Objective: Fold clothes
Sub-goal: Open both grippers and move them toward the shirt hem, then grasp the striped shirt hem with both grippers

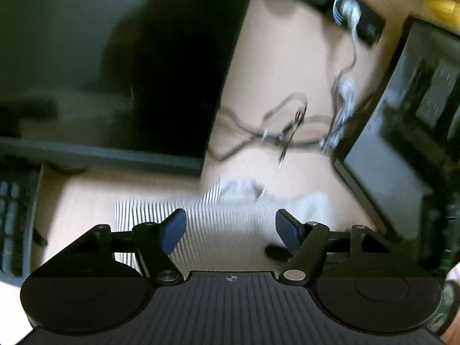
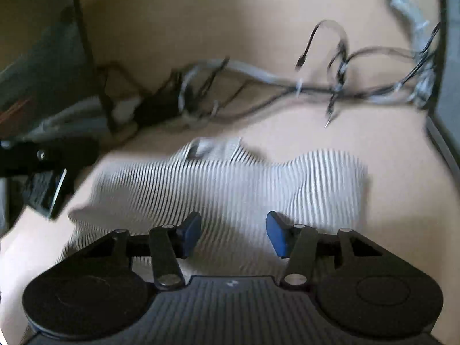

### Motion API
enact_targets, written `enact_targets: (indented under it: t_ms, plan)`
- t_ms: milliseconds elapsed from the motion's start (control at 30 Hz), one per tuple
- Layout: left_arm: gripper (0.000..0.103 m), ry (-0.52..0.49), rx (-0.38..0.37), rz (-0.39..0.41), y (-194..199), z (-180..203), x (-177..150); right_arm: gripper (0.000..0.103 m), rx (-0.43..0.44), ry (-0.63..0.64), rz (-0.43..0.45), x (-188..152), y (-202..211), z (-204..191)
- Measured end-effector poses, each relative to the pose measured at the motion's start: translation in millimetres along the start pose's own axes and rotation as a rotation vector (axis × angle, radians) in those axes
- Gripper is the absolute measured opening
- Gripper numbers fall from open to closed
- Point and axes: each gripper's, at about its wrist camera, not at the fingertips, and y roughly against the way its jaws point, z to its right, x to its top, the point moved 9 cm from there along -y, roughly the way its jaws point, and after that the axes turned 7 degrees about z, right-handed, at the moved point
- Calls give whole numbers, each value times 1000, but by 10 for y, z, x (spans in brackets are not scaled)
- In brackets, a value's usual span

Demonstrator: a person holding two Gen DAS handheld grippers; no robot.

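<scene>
Striped cloth garment [image 2: 224, 184]; smooth matt desk [image 2: 201, 23].

so the striped garment [image 2: 230, 184] is white-ish with thin dark stripes, lying crumpled and only partly flattened on the light tabletop. there's a bunched fold up at its far edge, and its right end humps up a bit. left wrist view shows the same cloth [image 1: 218, 224], all blurry
</scene>
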Motion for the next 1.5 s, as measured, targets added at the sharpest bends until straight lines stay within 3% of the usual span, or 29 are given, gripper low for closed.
enact_targets:
  t_ms: [33, 133, 333, 567, 867, 933, 1000, 1500]
  plan:
    - [73, 28, 14, -39, -68, -64, -86, 61, -6, 35, 6, -14, -6, -48]
    - [72, 106, 37, -120, -210, -227, -279, 63, 1, 31, 16, -43, 0, -70]
    - [84, 135, -7, -119, -202, -238, -290, 67, 4, 26, 29, -72, 10, -77]
    - [85, 133, -20, -118, -180, -241, -286, 63, 21, -41, 10, -21, 36, 2]
    - [86, 149, -39, -114, -168, -255, -282, 57, -35, -67, 83, 612, 11, 415]
    - [86, 157, -44, -113, -166, -264, -280, 42, -22, -92, 67, 660, -43, 477]
    - [87, 159, -44, -112, -166, -262, -280, 38, 5, -121, 46, 664, -88, 496]
    - [88, 138, -35, -112, -177, -244, -300, 39, 77, 8, -122, 436, -837, 153]
